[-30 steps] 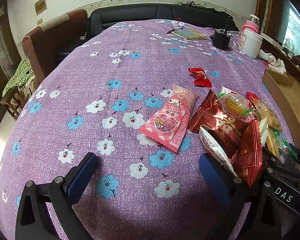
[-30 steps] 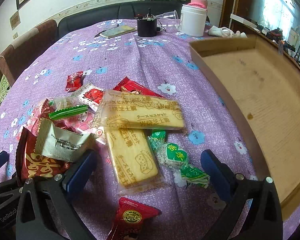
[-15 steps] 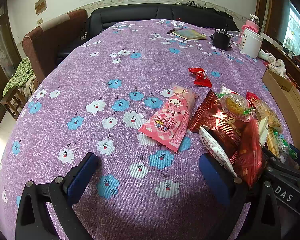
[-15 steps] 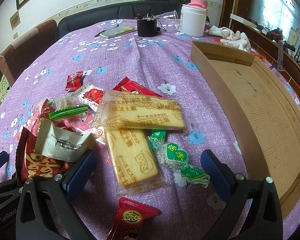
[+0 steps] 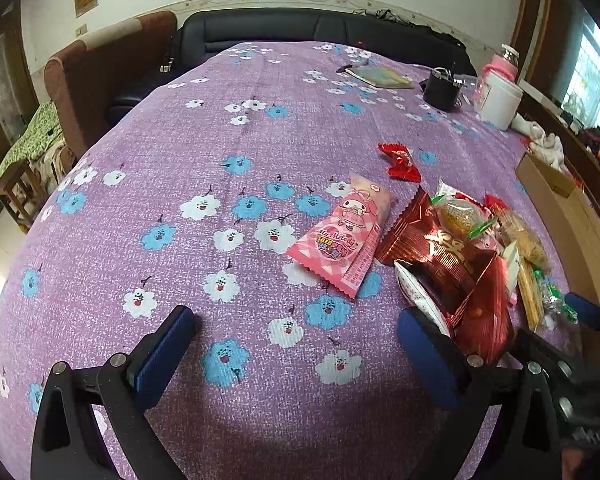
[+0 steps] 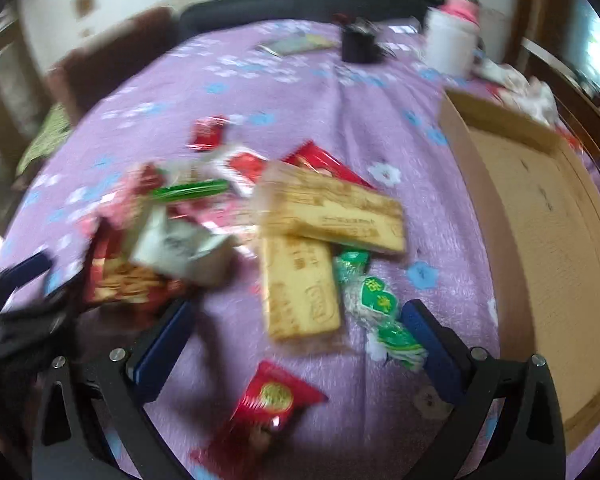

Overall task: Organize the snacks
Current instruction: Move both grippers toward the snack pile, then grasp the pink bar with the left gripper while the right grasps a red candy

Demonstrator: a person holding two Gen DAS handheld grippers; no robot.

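Observation:
A heap of snack packets lies on the purple flowered tablecloth [image 5: 220,160]. In the left wrist view I see a pink My Melody packet [image 5: 342,236], a dark red foil bag [image 5: 440,256] and a small red candy [image 5: 400,160]. My left gripper [image 5: 296,344] is open and empty above the cloth, left of the heap. In the blurred right wrist view, two yellow biscuit packs [image 6: 300,280], green candies [image 6: 376,300] and a red packet [image 6: 272,400] lie by my open, empty right gripper [image 6: 296,344]. An empty cardboard tray [image 6: 540,240] sits at the right.
At the far end stand a white jar with a pink lid [image 5: 498,100], a black cup [image 5: 440,88] and a notebook [image 5: 384,78]. A brown armchair [image 5: 96,76] and black sofa [image 5: 320,32] stand beyond the table. A white cloth [image 5: 544,140] lies near the tray.
The right gripper has moved forward and down over the biscuit packs, blurring its view. The cardboard tray has settled flat at the right. The left gripper has stayed still.

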